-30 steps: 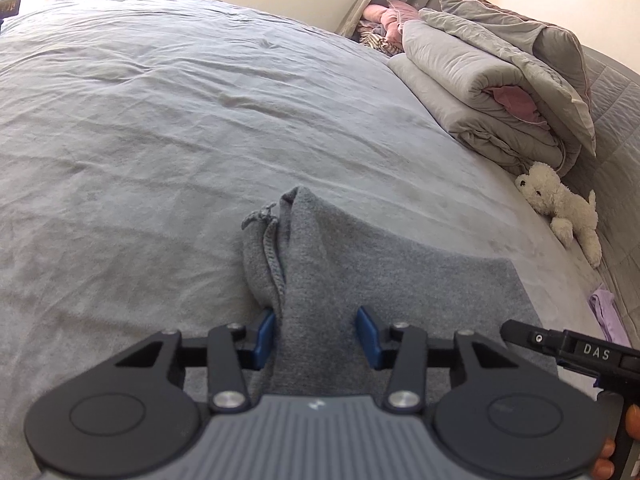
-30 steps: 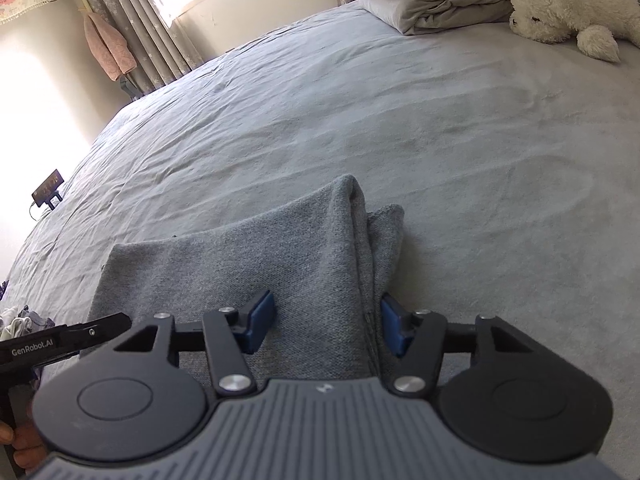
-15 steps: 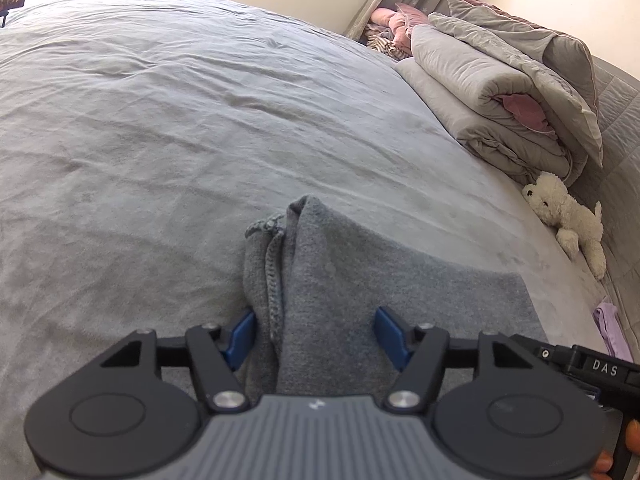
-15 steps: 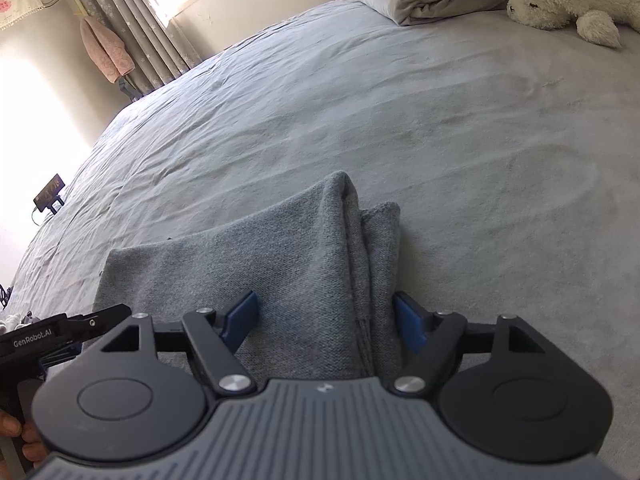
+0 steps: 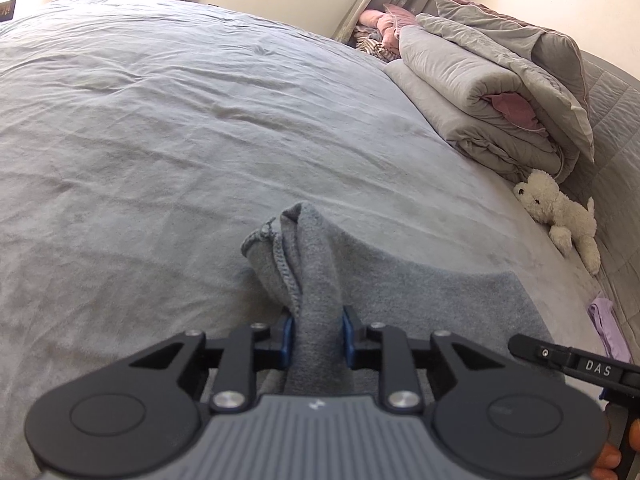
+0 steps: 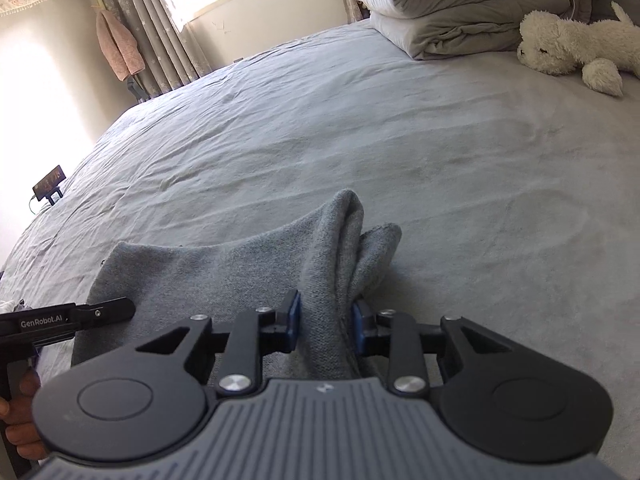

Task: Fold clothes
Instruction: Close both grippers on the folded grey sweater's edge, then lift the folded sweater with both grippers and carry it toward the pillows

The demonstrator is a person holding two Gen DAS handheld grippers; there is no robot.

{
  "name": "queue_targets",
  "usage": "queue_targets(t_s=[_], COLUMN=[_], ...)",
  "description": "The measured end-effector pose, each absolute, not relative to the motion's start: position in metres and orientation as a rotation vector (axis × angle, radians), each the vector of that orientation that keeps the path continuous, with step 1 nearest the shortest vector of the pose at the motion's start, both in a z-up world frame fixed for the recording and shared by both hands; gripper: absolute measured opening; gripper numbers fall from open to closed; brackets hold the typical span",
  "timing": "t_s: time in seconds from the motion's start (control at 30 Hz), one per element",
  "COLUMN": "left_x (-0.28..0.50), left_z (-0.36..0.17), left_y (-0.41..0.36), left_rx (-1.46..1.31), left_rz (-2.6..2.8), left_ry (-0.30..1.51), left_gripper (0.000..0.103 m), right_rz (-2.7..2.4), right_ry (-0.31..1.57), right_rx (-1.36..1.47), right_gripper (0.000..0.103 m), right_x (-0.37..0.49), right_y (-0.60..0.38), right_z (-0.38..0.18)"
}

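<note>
Grey garment [image 5: 316,280], bunched between grippers

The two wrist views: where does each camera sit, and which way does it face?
Left wrist view: behind the left tool, facing across the bed; a fingertip shows lower right.
Right wrist view: behind the right tool, facing the window end; a hand shows lower left.
Shared: grey garment, plush toy.

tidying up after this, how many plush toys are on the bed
1. A white plush dog lies on the bed by the folded duvet, far from the grey garment. Others could be hidden behind the duvet.
</note>
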State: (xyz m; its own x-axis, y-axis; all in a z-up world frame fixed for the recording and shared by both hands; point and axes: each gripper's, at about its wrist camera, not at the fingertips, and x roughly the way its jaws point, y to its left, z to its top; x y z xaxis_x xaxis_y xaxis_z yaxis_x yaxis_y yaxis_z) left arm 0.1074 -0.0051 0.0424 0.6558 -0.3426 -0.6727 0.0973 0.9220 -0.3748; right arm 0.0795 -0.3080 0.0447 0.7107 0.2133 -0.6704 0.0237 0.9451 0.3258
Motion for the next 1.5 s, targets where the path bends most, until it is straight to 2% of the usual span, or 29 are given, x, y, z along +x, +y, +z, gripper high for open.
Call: queue_targets(t_s=[0.07,0.2,0.3,0.33,0.37,0.4,0.43,0.5,0.6,1.03,1.5], left_x=[0.109,0.112,0.112,0.111,0.11,0.109,0.108,0.106,0.106,0.088,0.043], left_z=[0.041,0.041,0.034,0.034,0.034,0.034,0.034,0.038,0.044,0.092,0.109], left_y=[-0.002,0.005,0.004,0.002,-0.002,-0.005,-0.006,-0.008,-0.007,-0.009,-0.01], left_rx=[-0.327,-0.335,-0.336,-0.32,-0.298,-0.292,-0.298,-0.288,-0.294,-0.324,-0.229], left_rz=[-0.246,-0.205,-0.211,-0.213,-0.223,-0.248,-0.266,-0.269,-0.265,-0.281,-0.218], left_ry=[0.831,0.823,0.823,0.813,0.802,0.795,0.79,0.771,0.764,0.65,0.58], left_gripper=[0.034,0.053,0.052,0.052,0.048,0.031,0.024,0.022,0.02,0.018,0.018], right_rz=[0.084,0.086,0.113,0.117,0.121,0.142,0.145,0.137,0.122,0.144,0.184], right_ry=[0.797,0.809,0.833,0.82,0.807,0.798,0.786,0.76,0.709,0.538,0.473], right_rx=[0.347,0.368,0.394,0.384,0.374,0.372,0.359,0.324,0.227,0.118,0.085], right_gripper=[0.056,0.071,0.073,0.071,0.055,0.033,0.029,0.026,0.024,0.023,0.022], right_x=[0.082,0.084,0.087,0.088,0.088,0.089,0.088,0.084,0.078,0.056,0.031], right_y=[-0.313,-0.323,-0.323,-0.32,-0.316,-0.313,-0.31,-0.304,-0.294,-0.282,-0.272], right_z=[0.041,0.04,0.03,0.029,0.028,0.028,0.031,0.037,0.047,0.083,0.101])
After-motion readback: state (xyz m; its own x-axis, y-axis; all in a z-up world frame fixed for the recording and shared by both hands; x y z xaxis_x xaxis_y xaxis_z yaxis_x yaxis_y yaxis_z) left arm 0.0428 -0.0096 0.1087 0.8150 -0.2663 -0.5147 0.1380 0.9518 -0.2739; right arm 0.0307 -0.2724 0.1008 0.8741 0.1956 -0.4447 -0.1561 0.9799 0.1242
